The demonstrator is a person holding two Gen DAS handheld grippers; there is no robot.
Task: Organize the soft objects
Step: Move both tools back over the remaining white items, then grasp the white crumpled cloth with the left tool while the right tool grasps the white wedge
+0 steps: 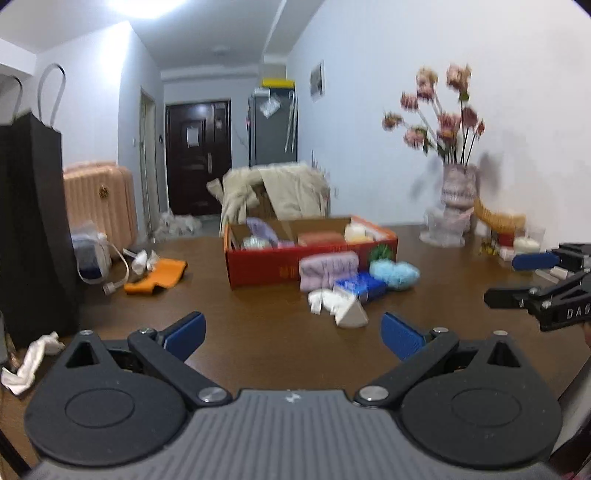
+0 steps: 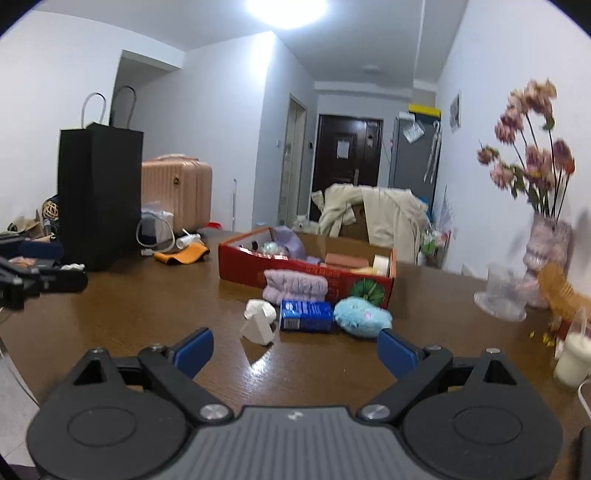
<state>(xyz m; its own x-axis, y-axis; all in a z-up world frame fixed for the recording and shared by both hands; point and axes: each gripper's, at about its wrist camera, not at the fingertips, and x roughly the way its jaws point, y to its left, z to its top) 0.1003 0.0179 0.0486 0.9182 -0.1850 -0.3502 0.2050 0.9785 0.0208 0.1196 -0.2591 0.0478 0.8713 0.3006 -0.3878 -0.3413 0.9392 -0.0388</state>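
My left gripper point(image 1: 293, 334) and right gripper point(image 2: 294, 349) gape wide, holding nothing; both above the brown table point(image 1: 258, 325). Ahead, the red box point(image 2: 306, 275); before it, 1 lilac towel point(image 2: 295, 290).

White walls point(image 2: 207, 110); bright ceiling light point(image 2: 286, 9); dark door point(image 2: 347, 162) down hallway; brown wooden table point(image 2: 147, 317).

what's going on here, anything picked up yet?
Nothing yet. Both claws are open and empty above the brown wooden table. The left claw and right claw face a cluster in front of the red cardboard box: a folded lilac towel, a fluffy light-blue plush, a blue packet and a white crumpled item. The box already holds a few things.
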